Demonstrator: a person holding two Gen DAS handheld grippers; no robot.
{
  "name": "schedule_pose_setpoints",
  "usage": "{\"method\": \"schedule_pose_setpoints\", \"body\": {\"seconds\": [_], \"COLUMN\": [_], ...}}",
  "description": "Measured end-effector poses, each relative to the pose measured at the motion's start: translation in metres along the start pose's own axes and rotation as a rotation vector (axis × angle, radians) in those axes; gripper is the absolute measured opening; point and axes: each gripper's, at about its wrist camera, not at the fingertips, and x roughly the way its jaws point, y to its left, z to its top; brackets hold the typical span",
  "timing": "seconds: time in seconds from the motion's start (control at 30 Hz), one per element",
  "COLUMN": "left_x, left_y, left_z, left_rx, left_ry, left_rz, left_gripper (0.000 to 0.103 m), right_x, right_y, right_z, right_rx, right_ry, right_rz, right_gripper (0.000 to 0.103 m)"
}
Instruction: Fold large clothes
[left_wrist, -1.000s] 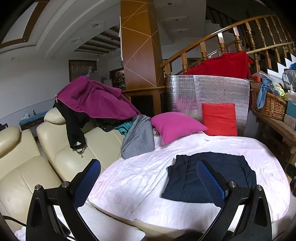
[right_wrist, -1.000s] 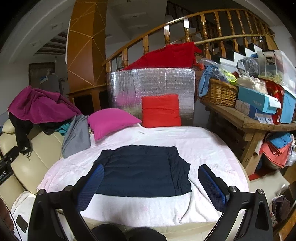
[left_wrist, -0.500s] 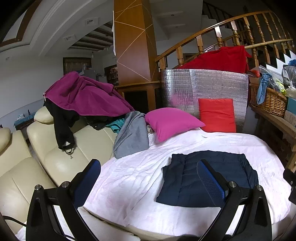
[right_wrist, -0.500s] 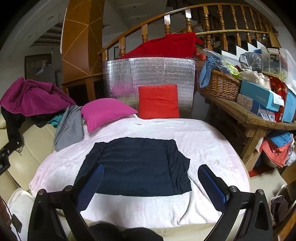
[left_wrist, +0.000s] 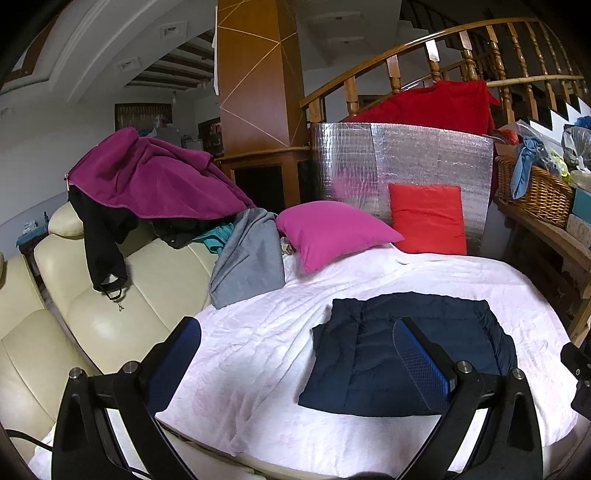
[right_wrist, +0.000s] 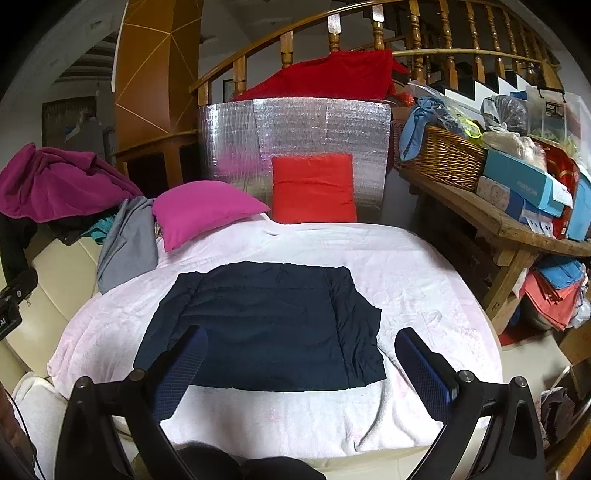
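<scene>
Both the left tongs (left_wrist: 297, 360) and right tongs (right_wrist: 301, 367) gape wide and empty above the folded navy garment (right_wrist: 262, 325) lying flat on the pink-covered table (right_wrist: 424, 280).

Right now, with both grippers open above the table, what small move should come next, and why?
Probably lower the right gripper to the near edge of the navy garment. It lies flat, partly folded, on the pink cloth; neither it nor the left gripper holds anything.
</scene>
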Motion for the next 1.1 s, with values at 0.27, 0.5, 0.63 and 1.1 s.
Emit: {"method": "schedule_pose_setpoints", "body": {"seconds": [0.27,0.5,0.63,1.1], "left_x": [-0.003,-0.015,-0.019,0.022], "left_y": [-0.004,-0.004,-0.002,0.0], "left_z": [-0.004,-0.008,-0.01,-0.019], "left_rx": [0.011,0.017,0.013,0.023], "left_ry": [0.006,-0.007,-0.011,0.023], "left_rz": [-0.006,-0.02,-0.03,-0.053], "left_gripper": [0.103,0.103,0.103,0.103], "right_x": [0.0,-0.013,-0.02,0.014], "right_y": [0.001,-0.001,0.0,0.027], "right_z": [-0.003,-0.008,-0.009,-0.011], "right_rx": [-0.002,0.002,-0.002,-0.054], "right_ry": [0.006,-0.002,-0.009,0.057], "right_rz": [-0.002,-0.021,-0.034,-0.057], "right_gripper": [0.103,0.103,0.103,0.103]}}
